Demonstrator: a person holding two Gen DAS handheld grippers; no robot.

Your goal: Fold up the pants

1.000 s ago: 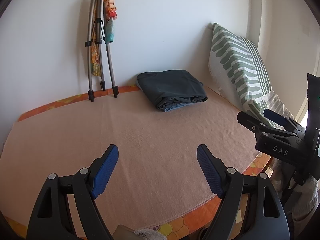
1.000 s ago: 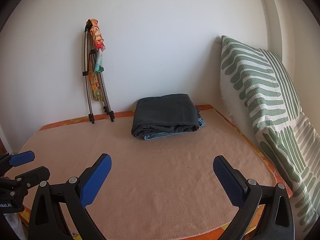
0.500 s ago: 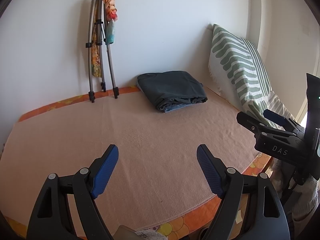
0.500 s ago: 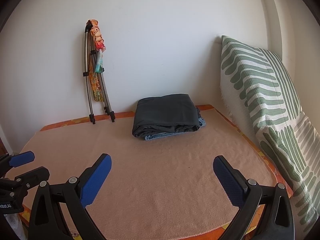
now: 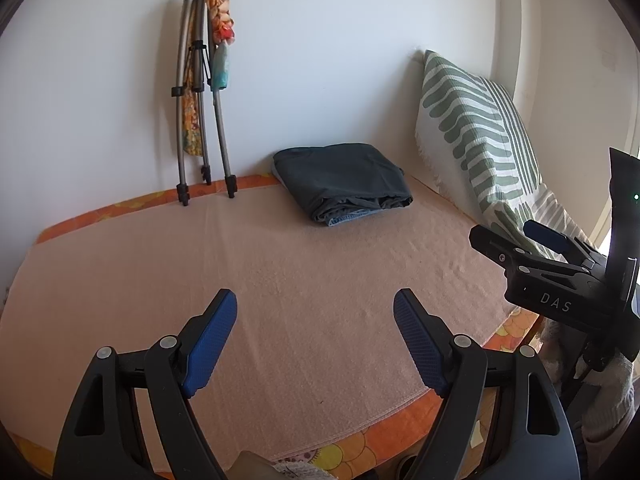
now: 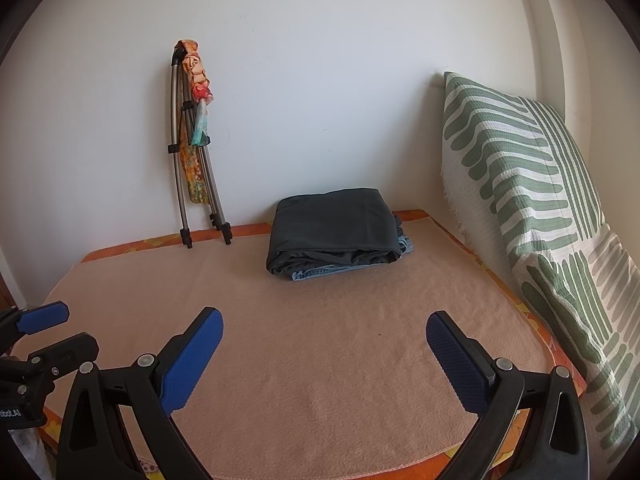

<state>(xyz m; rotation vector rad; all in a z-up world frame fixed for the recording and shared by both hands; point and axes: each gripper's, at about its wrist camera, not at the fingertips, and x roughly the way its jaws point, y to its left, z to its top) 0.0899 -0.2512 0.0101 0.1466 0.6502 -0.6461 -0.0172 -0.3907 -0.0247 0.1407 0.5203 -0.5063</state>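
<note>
Peach terry cloth (image 5: pixel 280 300) covers the whole work surface under and ahead of both grippers, bare except at its far edge. Well ahead of the tools, by the wall, sit the dark folded pants (image 6: pixel 332 232), a compact rectangle stacked on a folded blue denim piece (image 6: pixel 320 273). To the right of them a green-striped cushion (image 6: pixel 520 184) leans upright; to their left a folded metal stand (image 5: pixel 200 112) rests against the wall. The left gripper (image 5: pixel 316 336) and right gripper (image 6: pixel 324 354) both hover near the front edge, jaws spread wide, holding nothing. Folding looks finished; nothing unfolded remains in view.
</note>
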